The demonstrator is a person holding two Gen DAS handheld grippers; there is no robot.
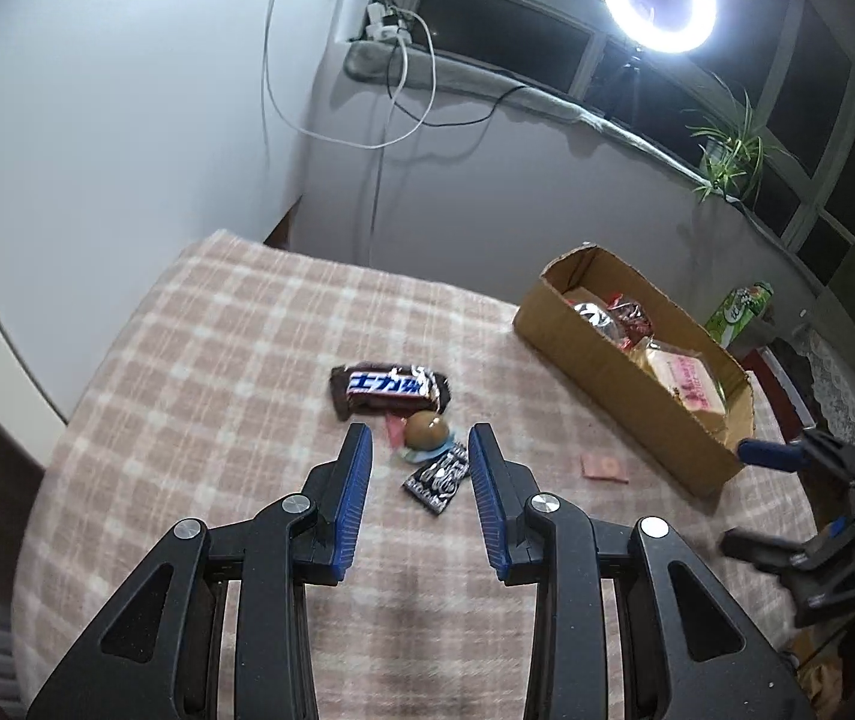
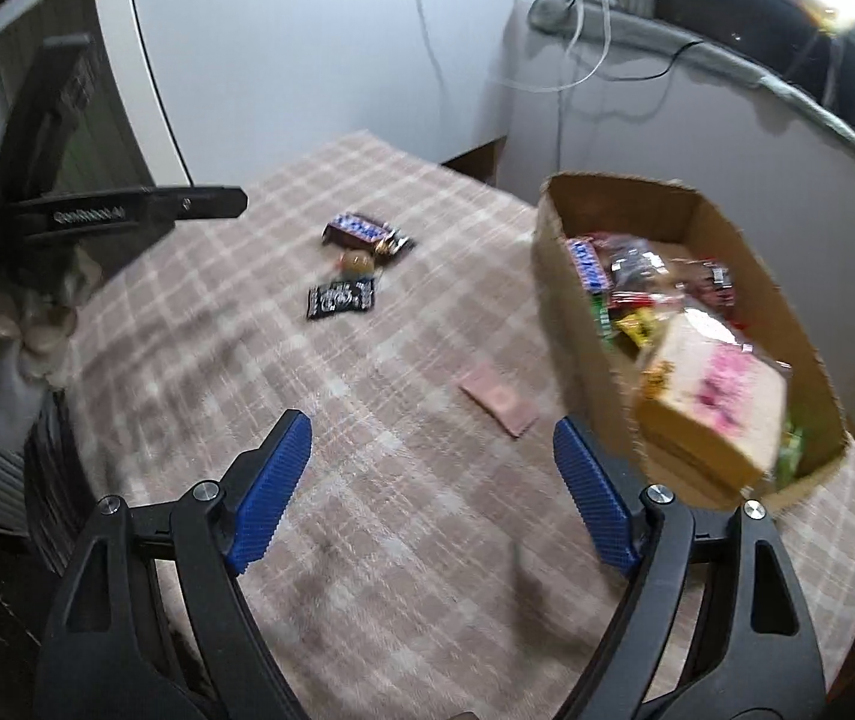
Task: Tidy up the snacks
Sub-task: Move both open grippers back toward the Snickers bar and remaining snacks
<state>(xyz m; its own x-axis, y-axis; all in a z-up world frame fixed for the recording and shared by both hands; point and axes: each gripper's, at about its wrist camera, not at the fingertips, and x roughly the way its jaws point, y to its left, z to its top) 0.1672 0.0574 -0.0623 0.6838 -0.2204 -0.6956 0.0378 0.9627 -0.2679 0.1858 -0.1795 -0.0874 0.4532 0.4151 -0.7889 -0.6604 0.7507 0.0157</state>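
Jaws spread and empty on the left gripper (image 1: 420, 444), lined up on the round brown snack (image 1: 425, 429) and black packet (image 1: 438, 477) at 12 o'clock, likely next pick, Snickers bar (image 1: 390, 390) beyond; right gripper (image 2: 432, 438) also wide apart, empty, cardboard box (image 2: 553, 252) of snacks at 2 o'clock, pink packet (image 2: 498, 401) loose on the tablecloth (image 2: 367, 510).
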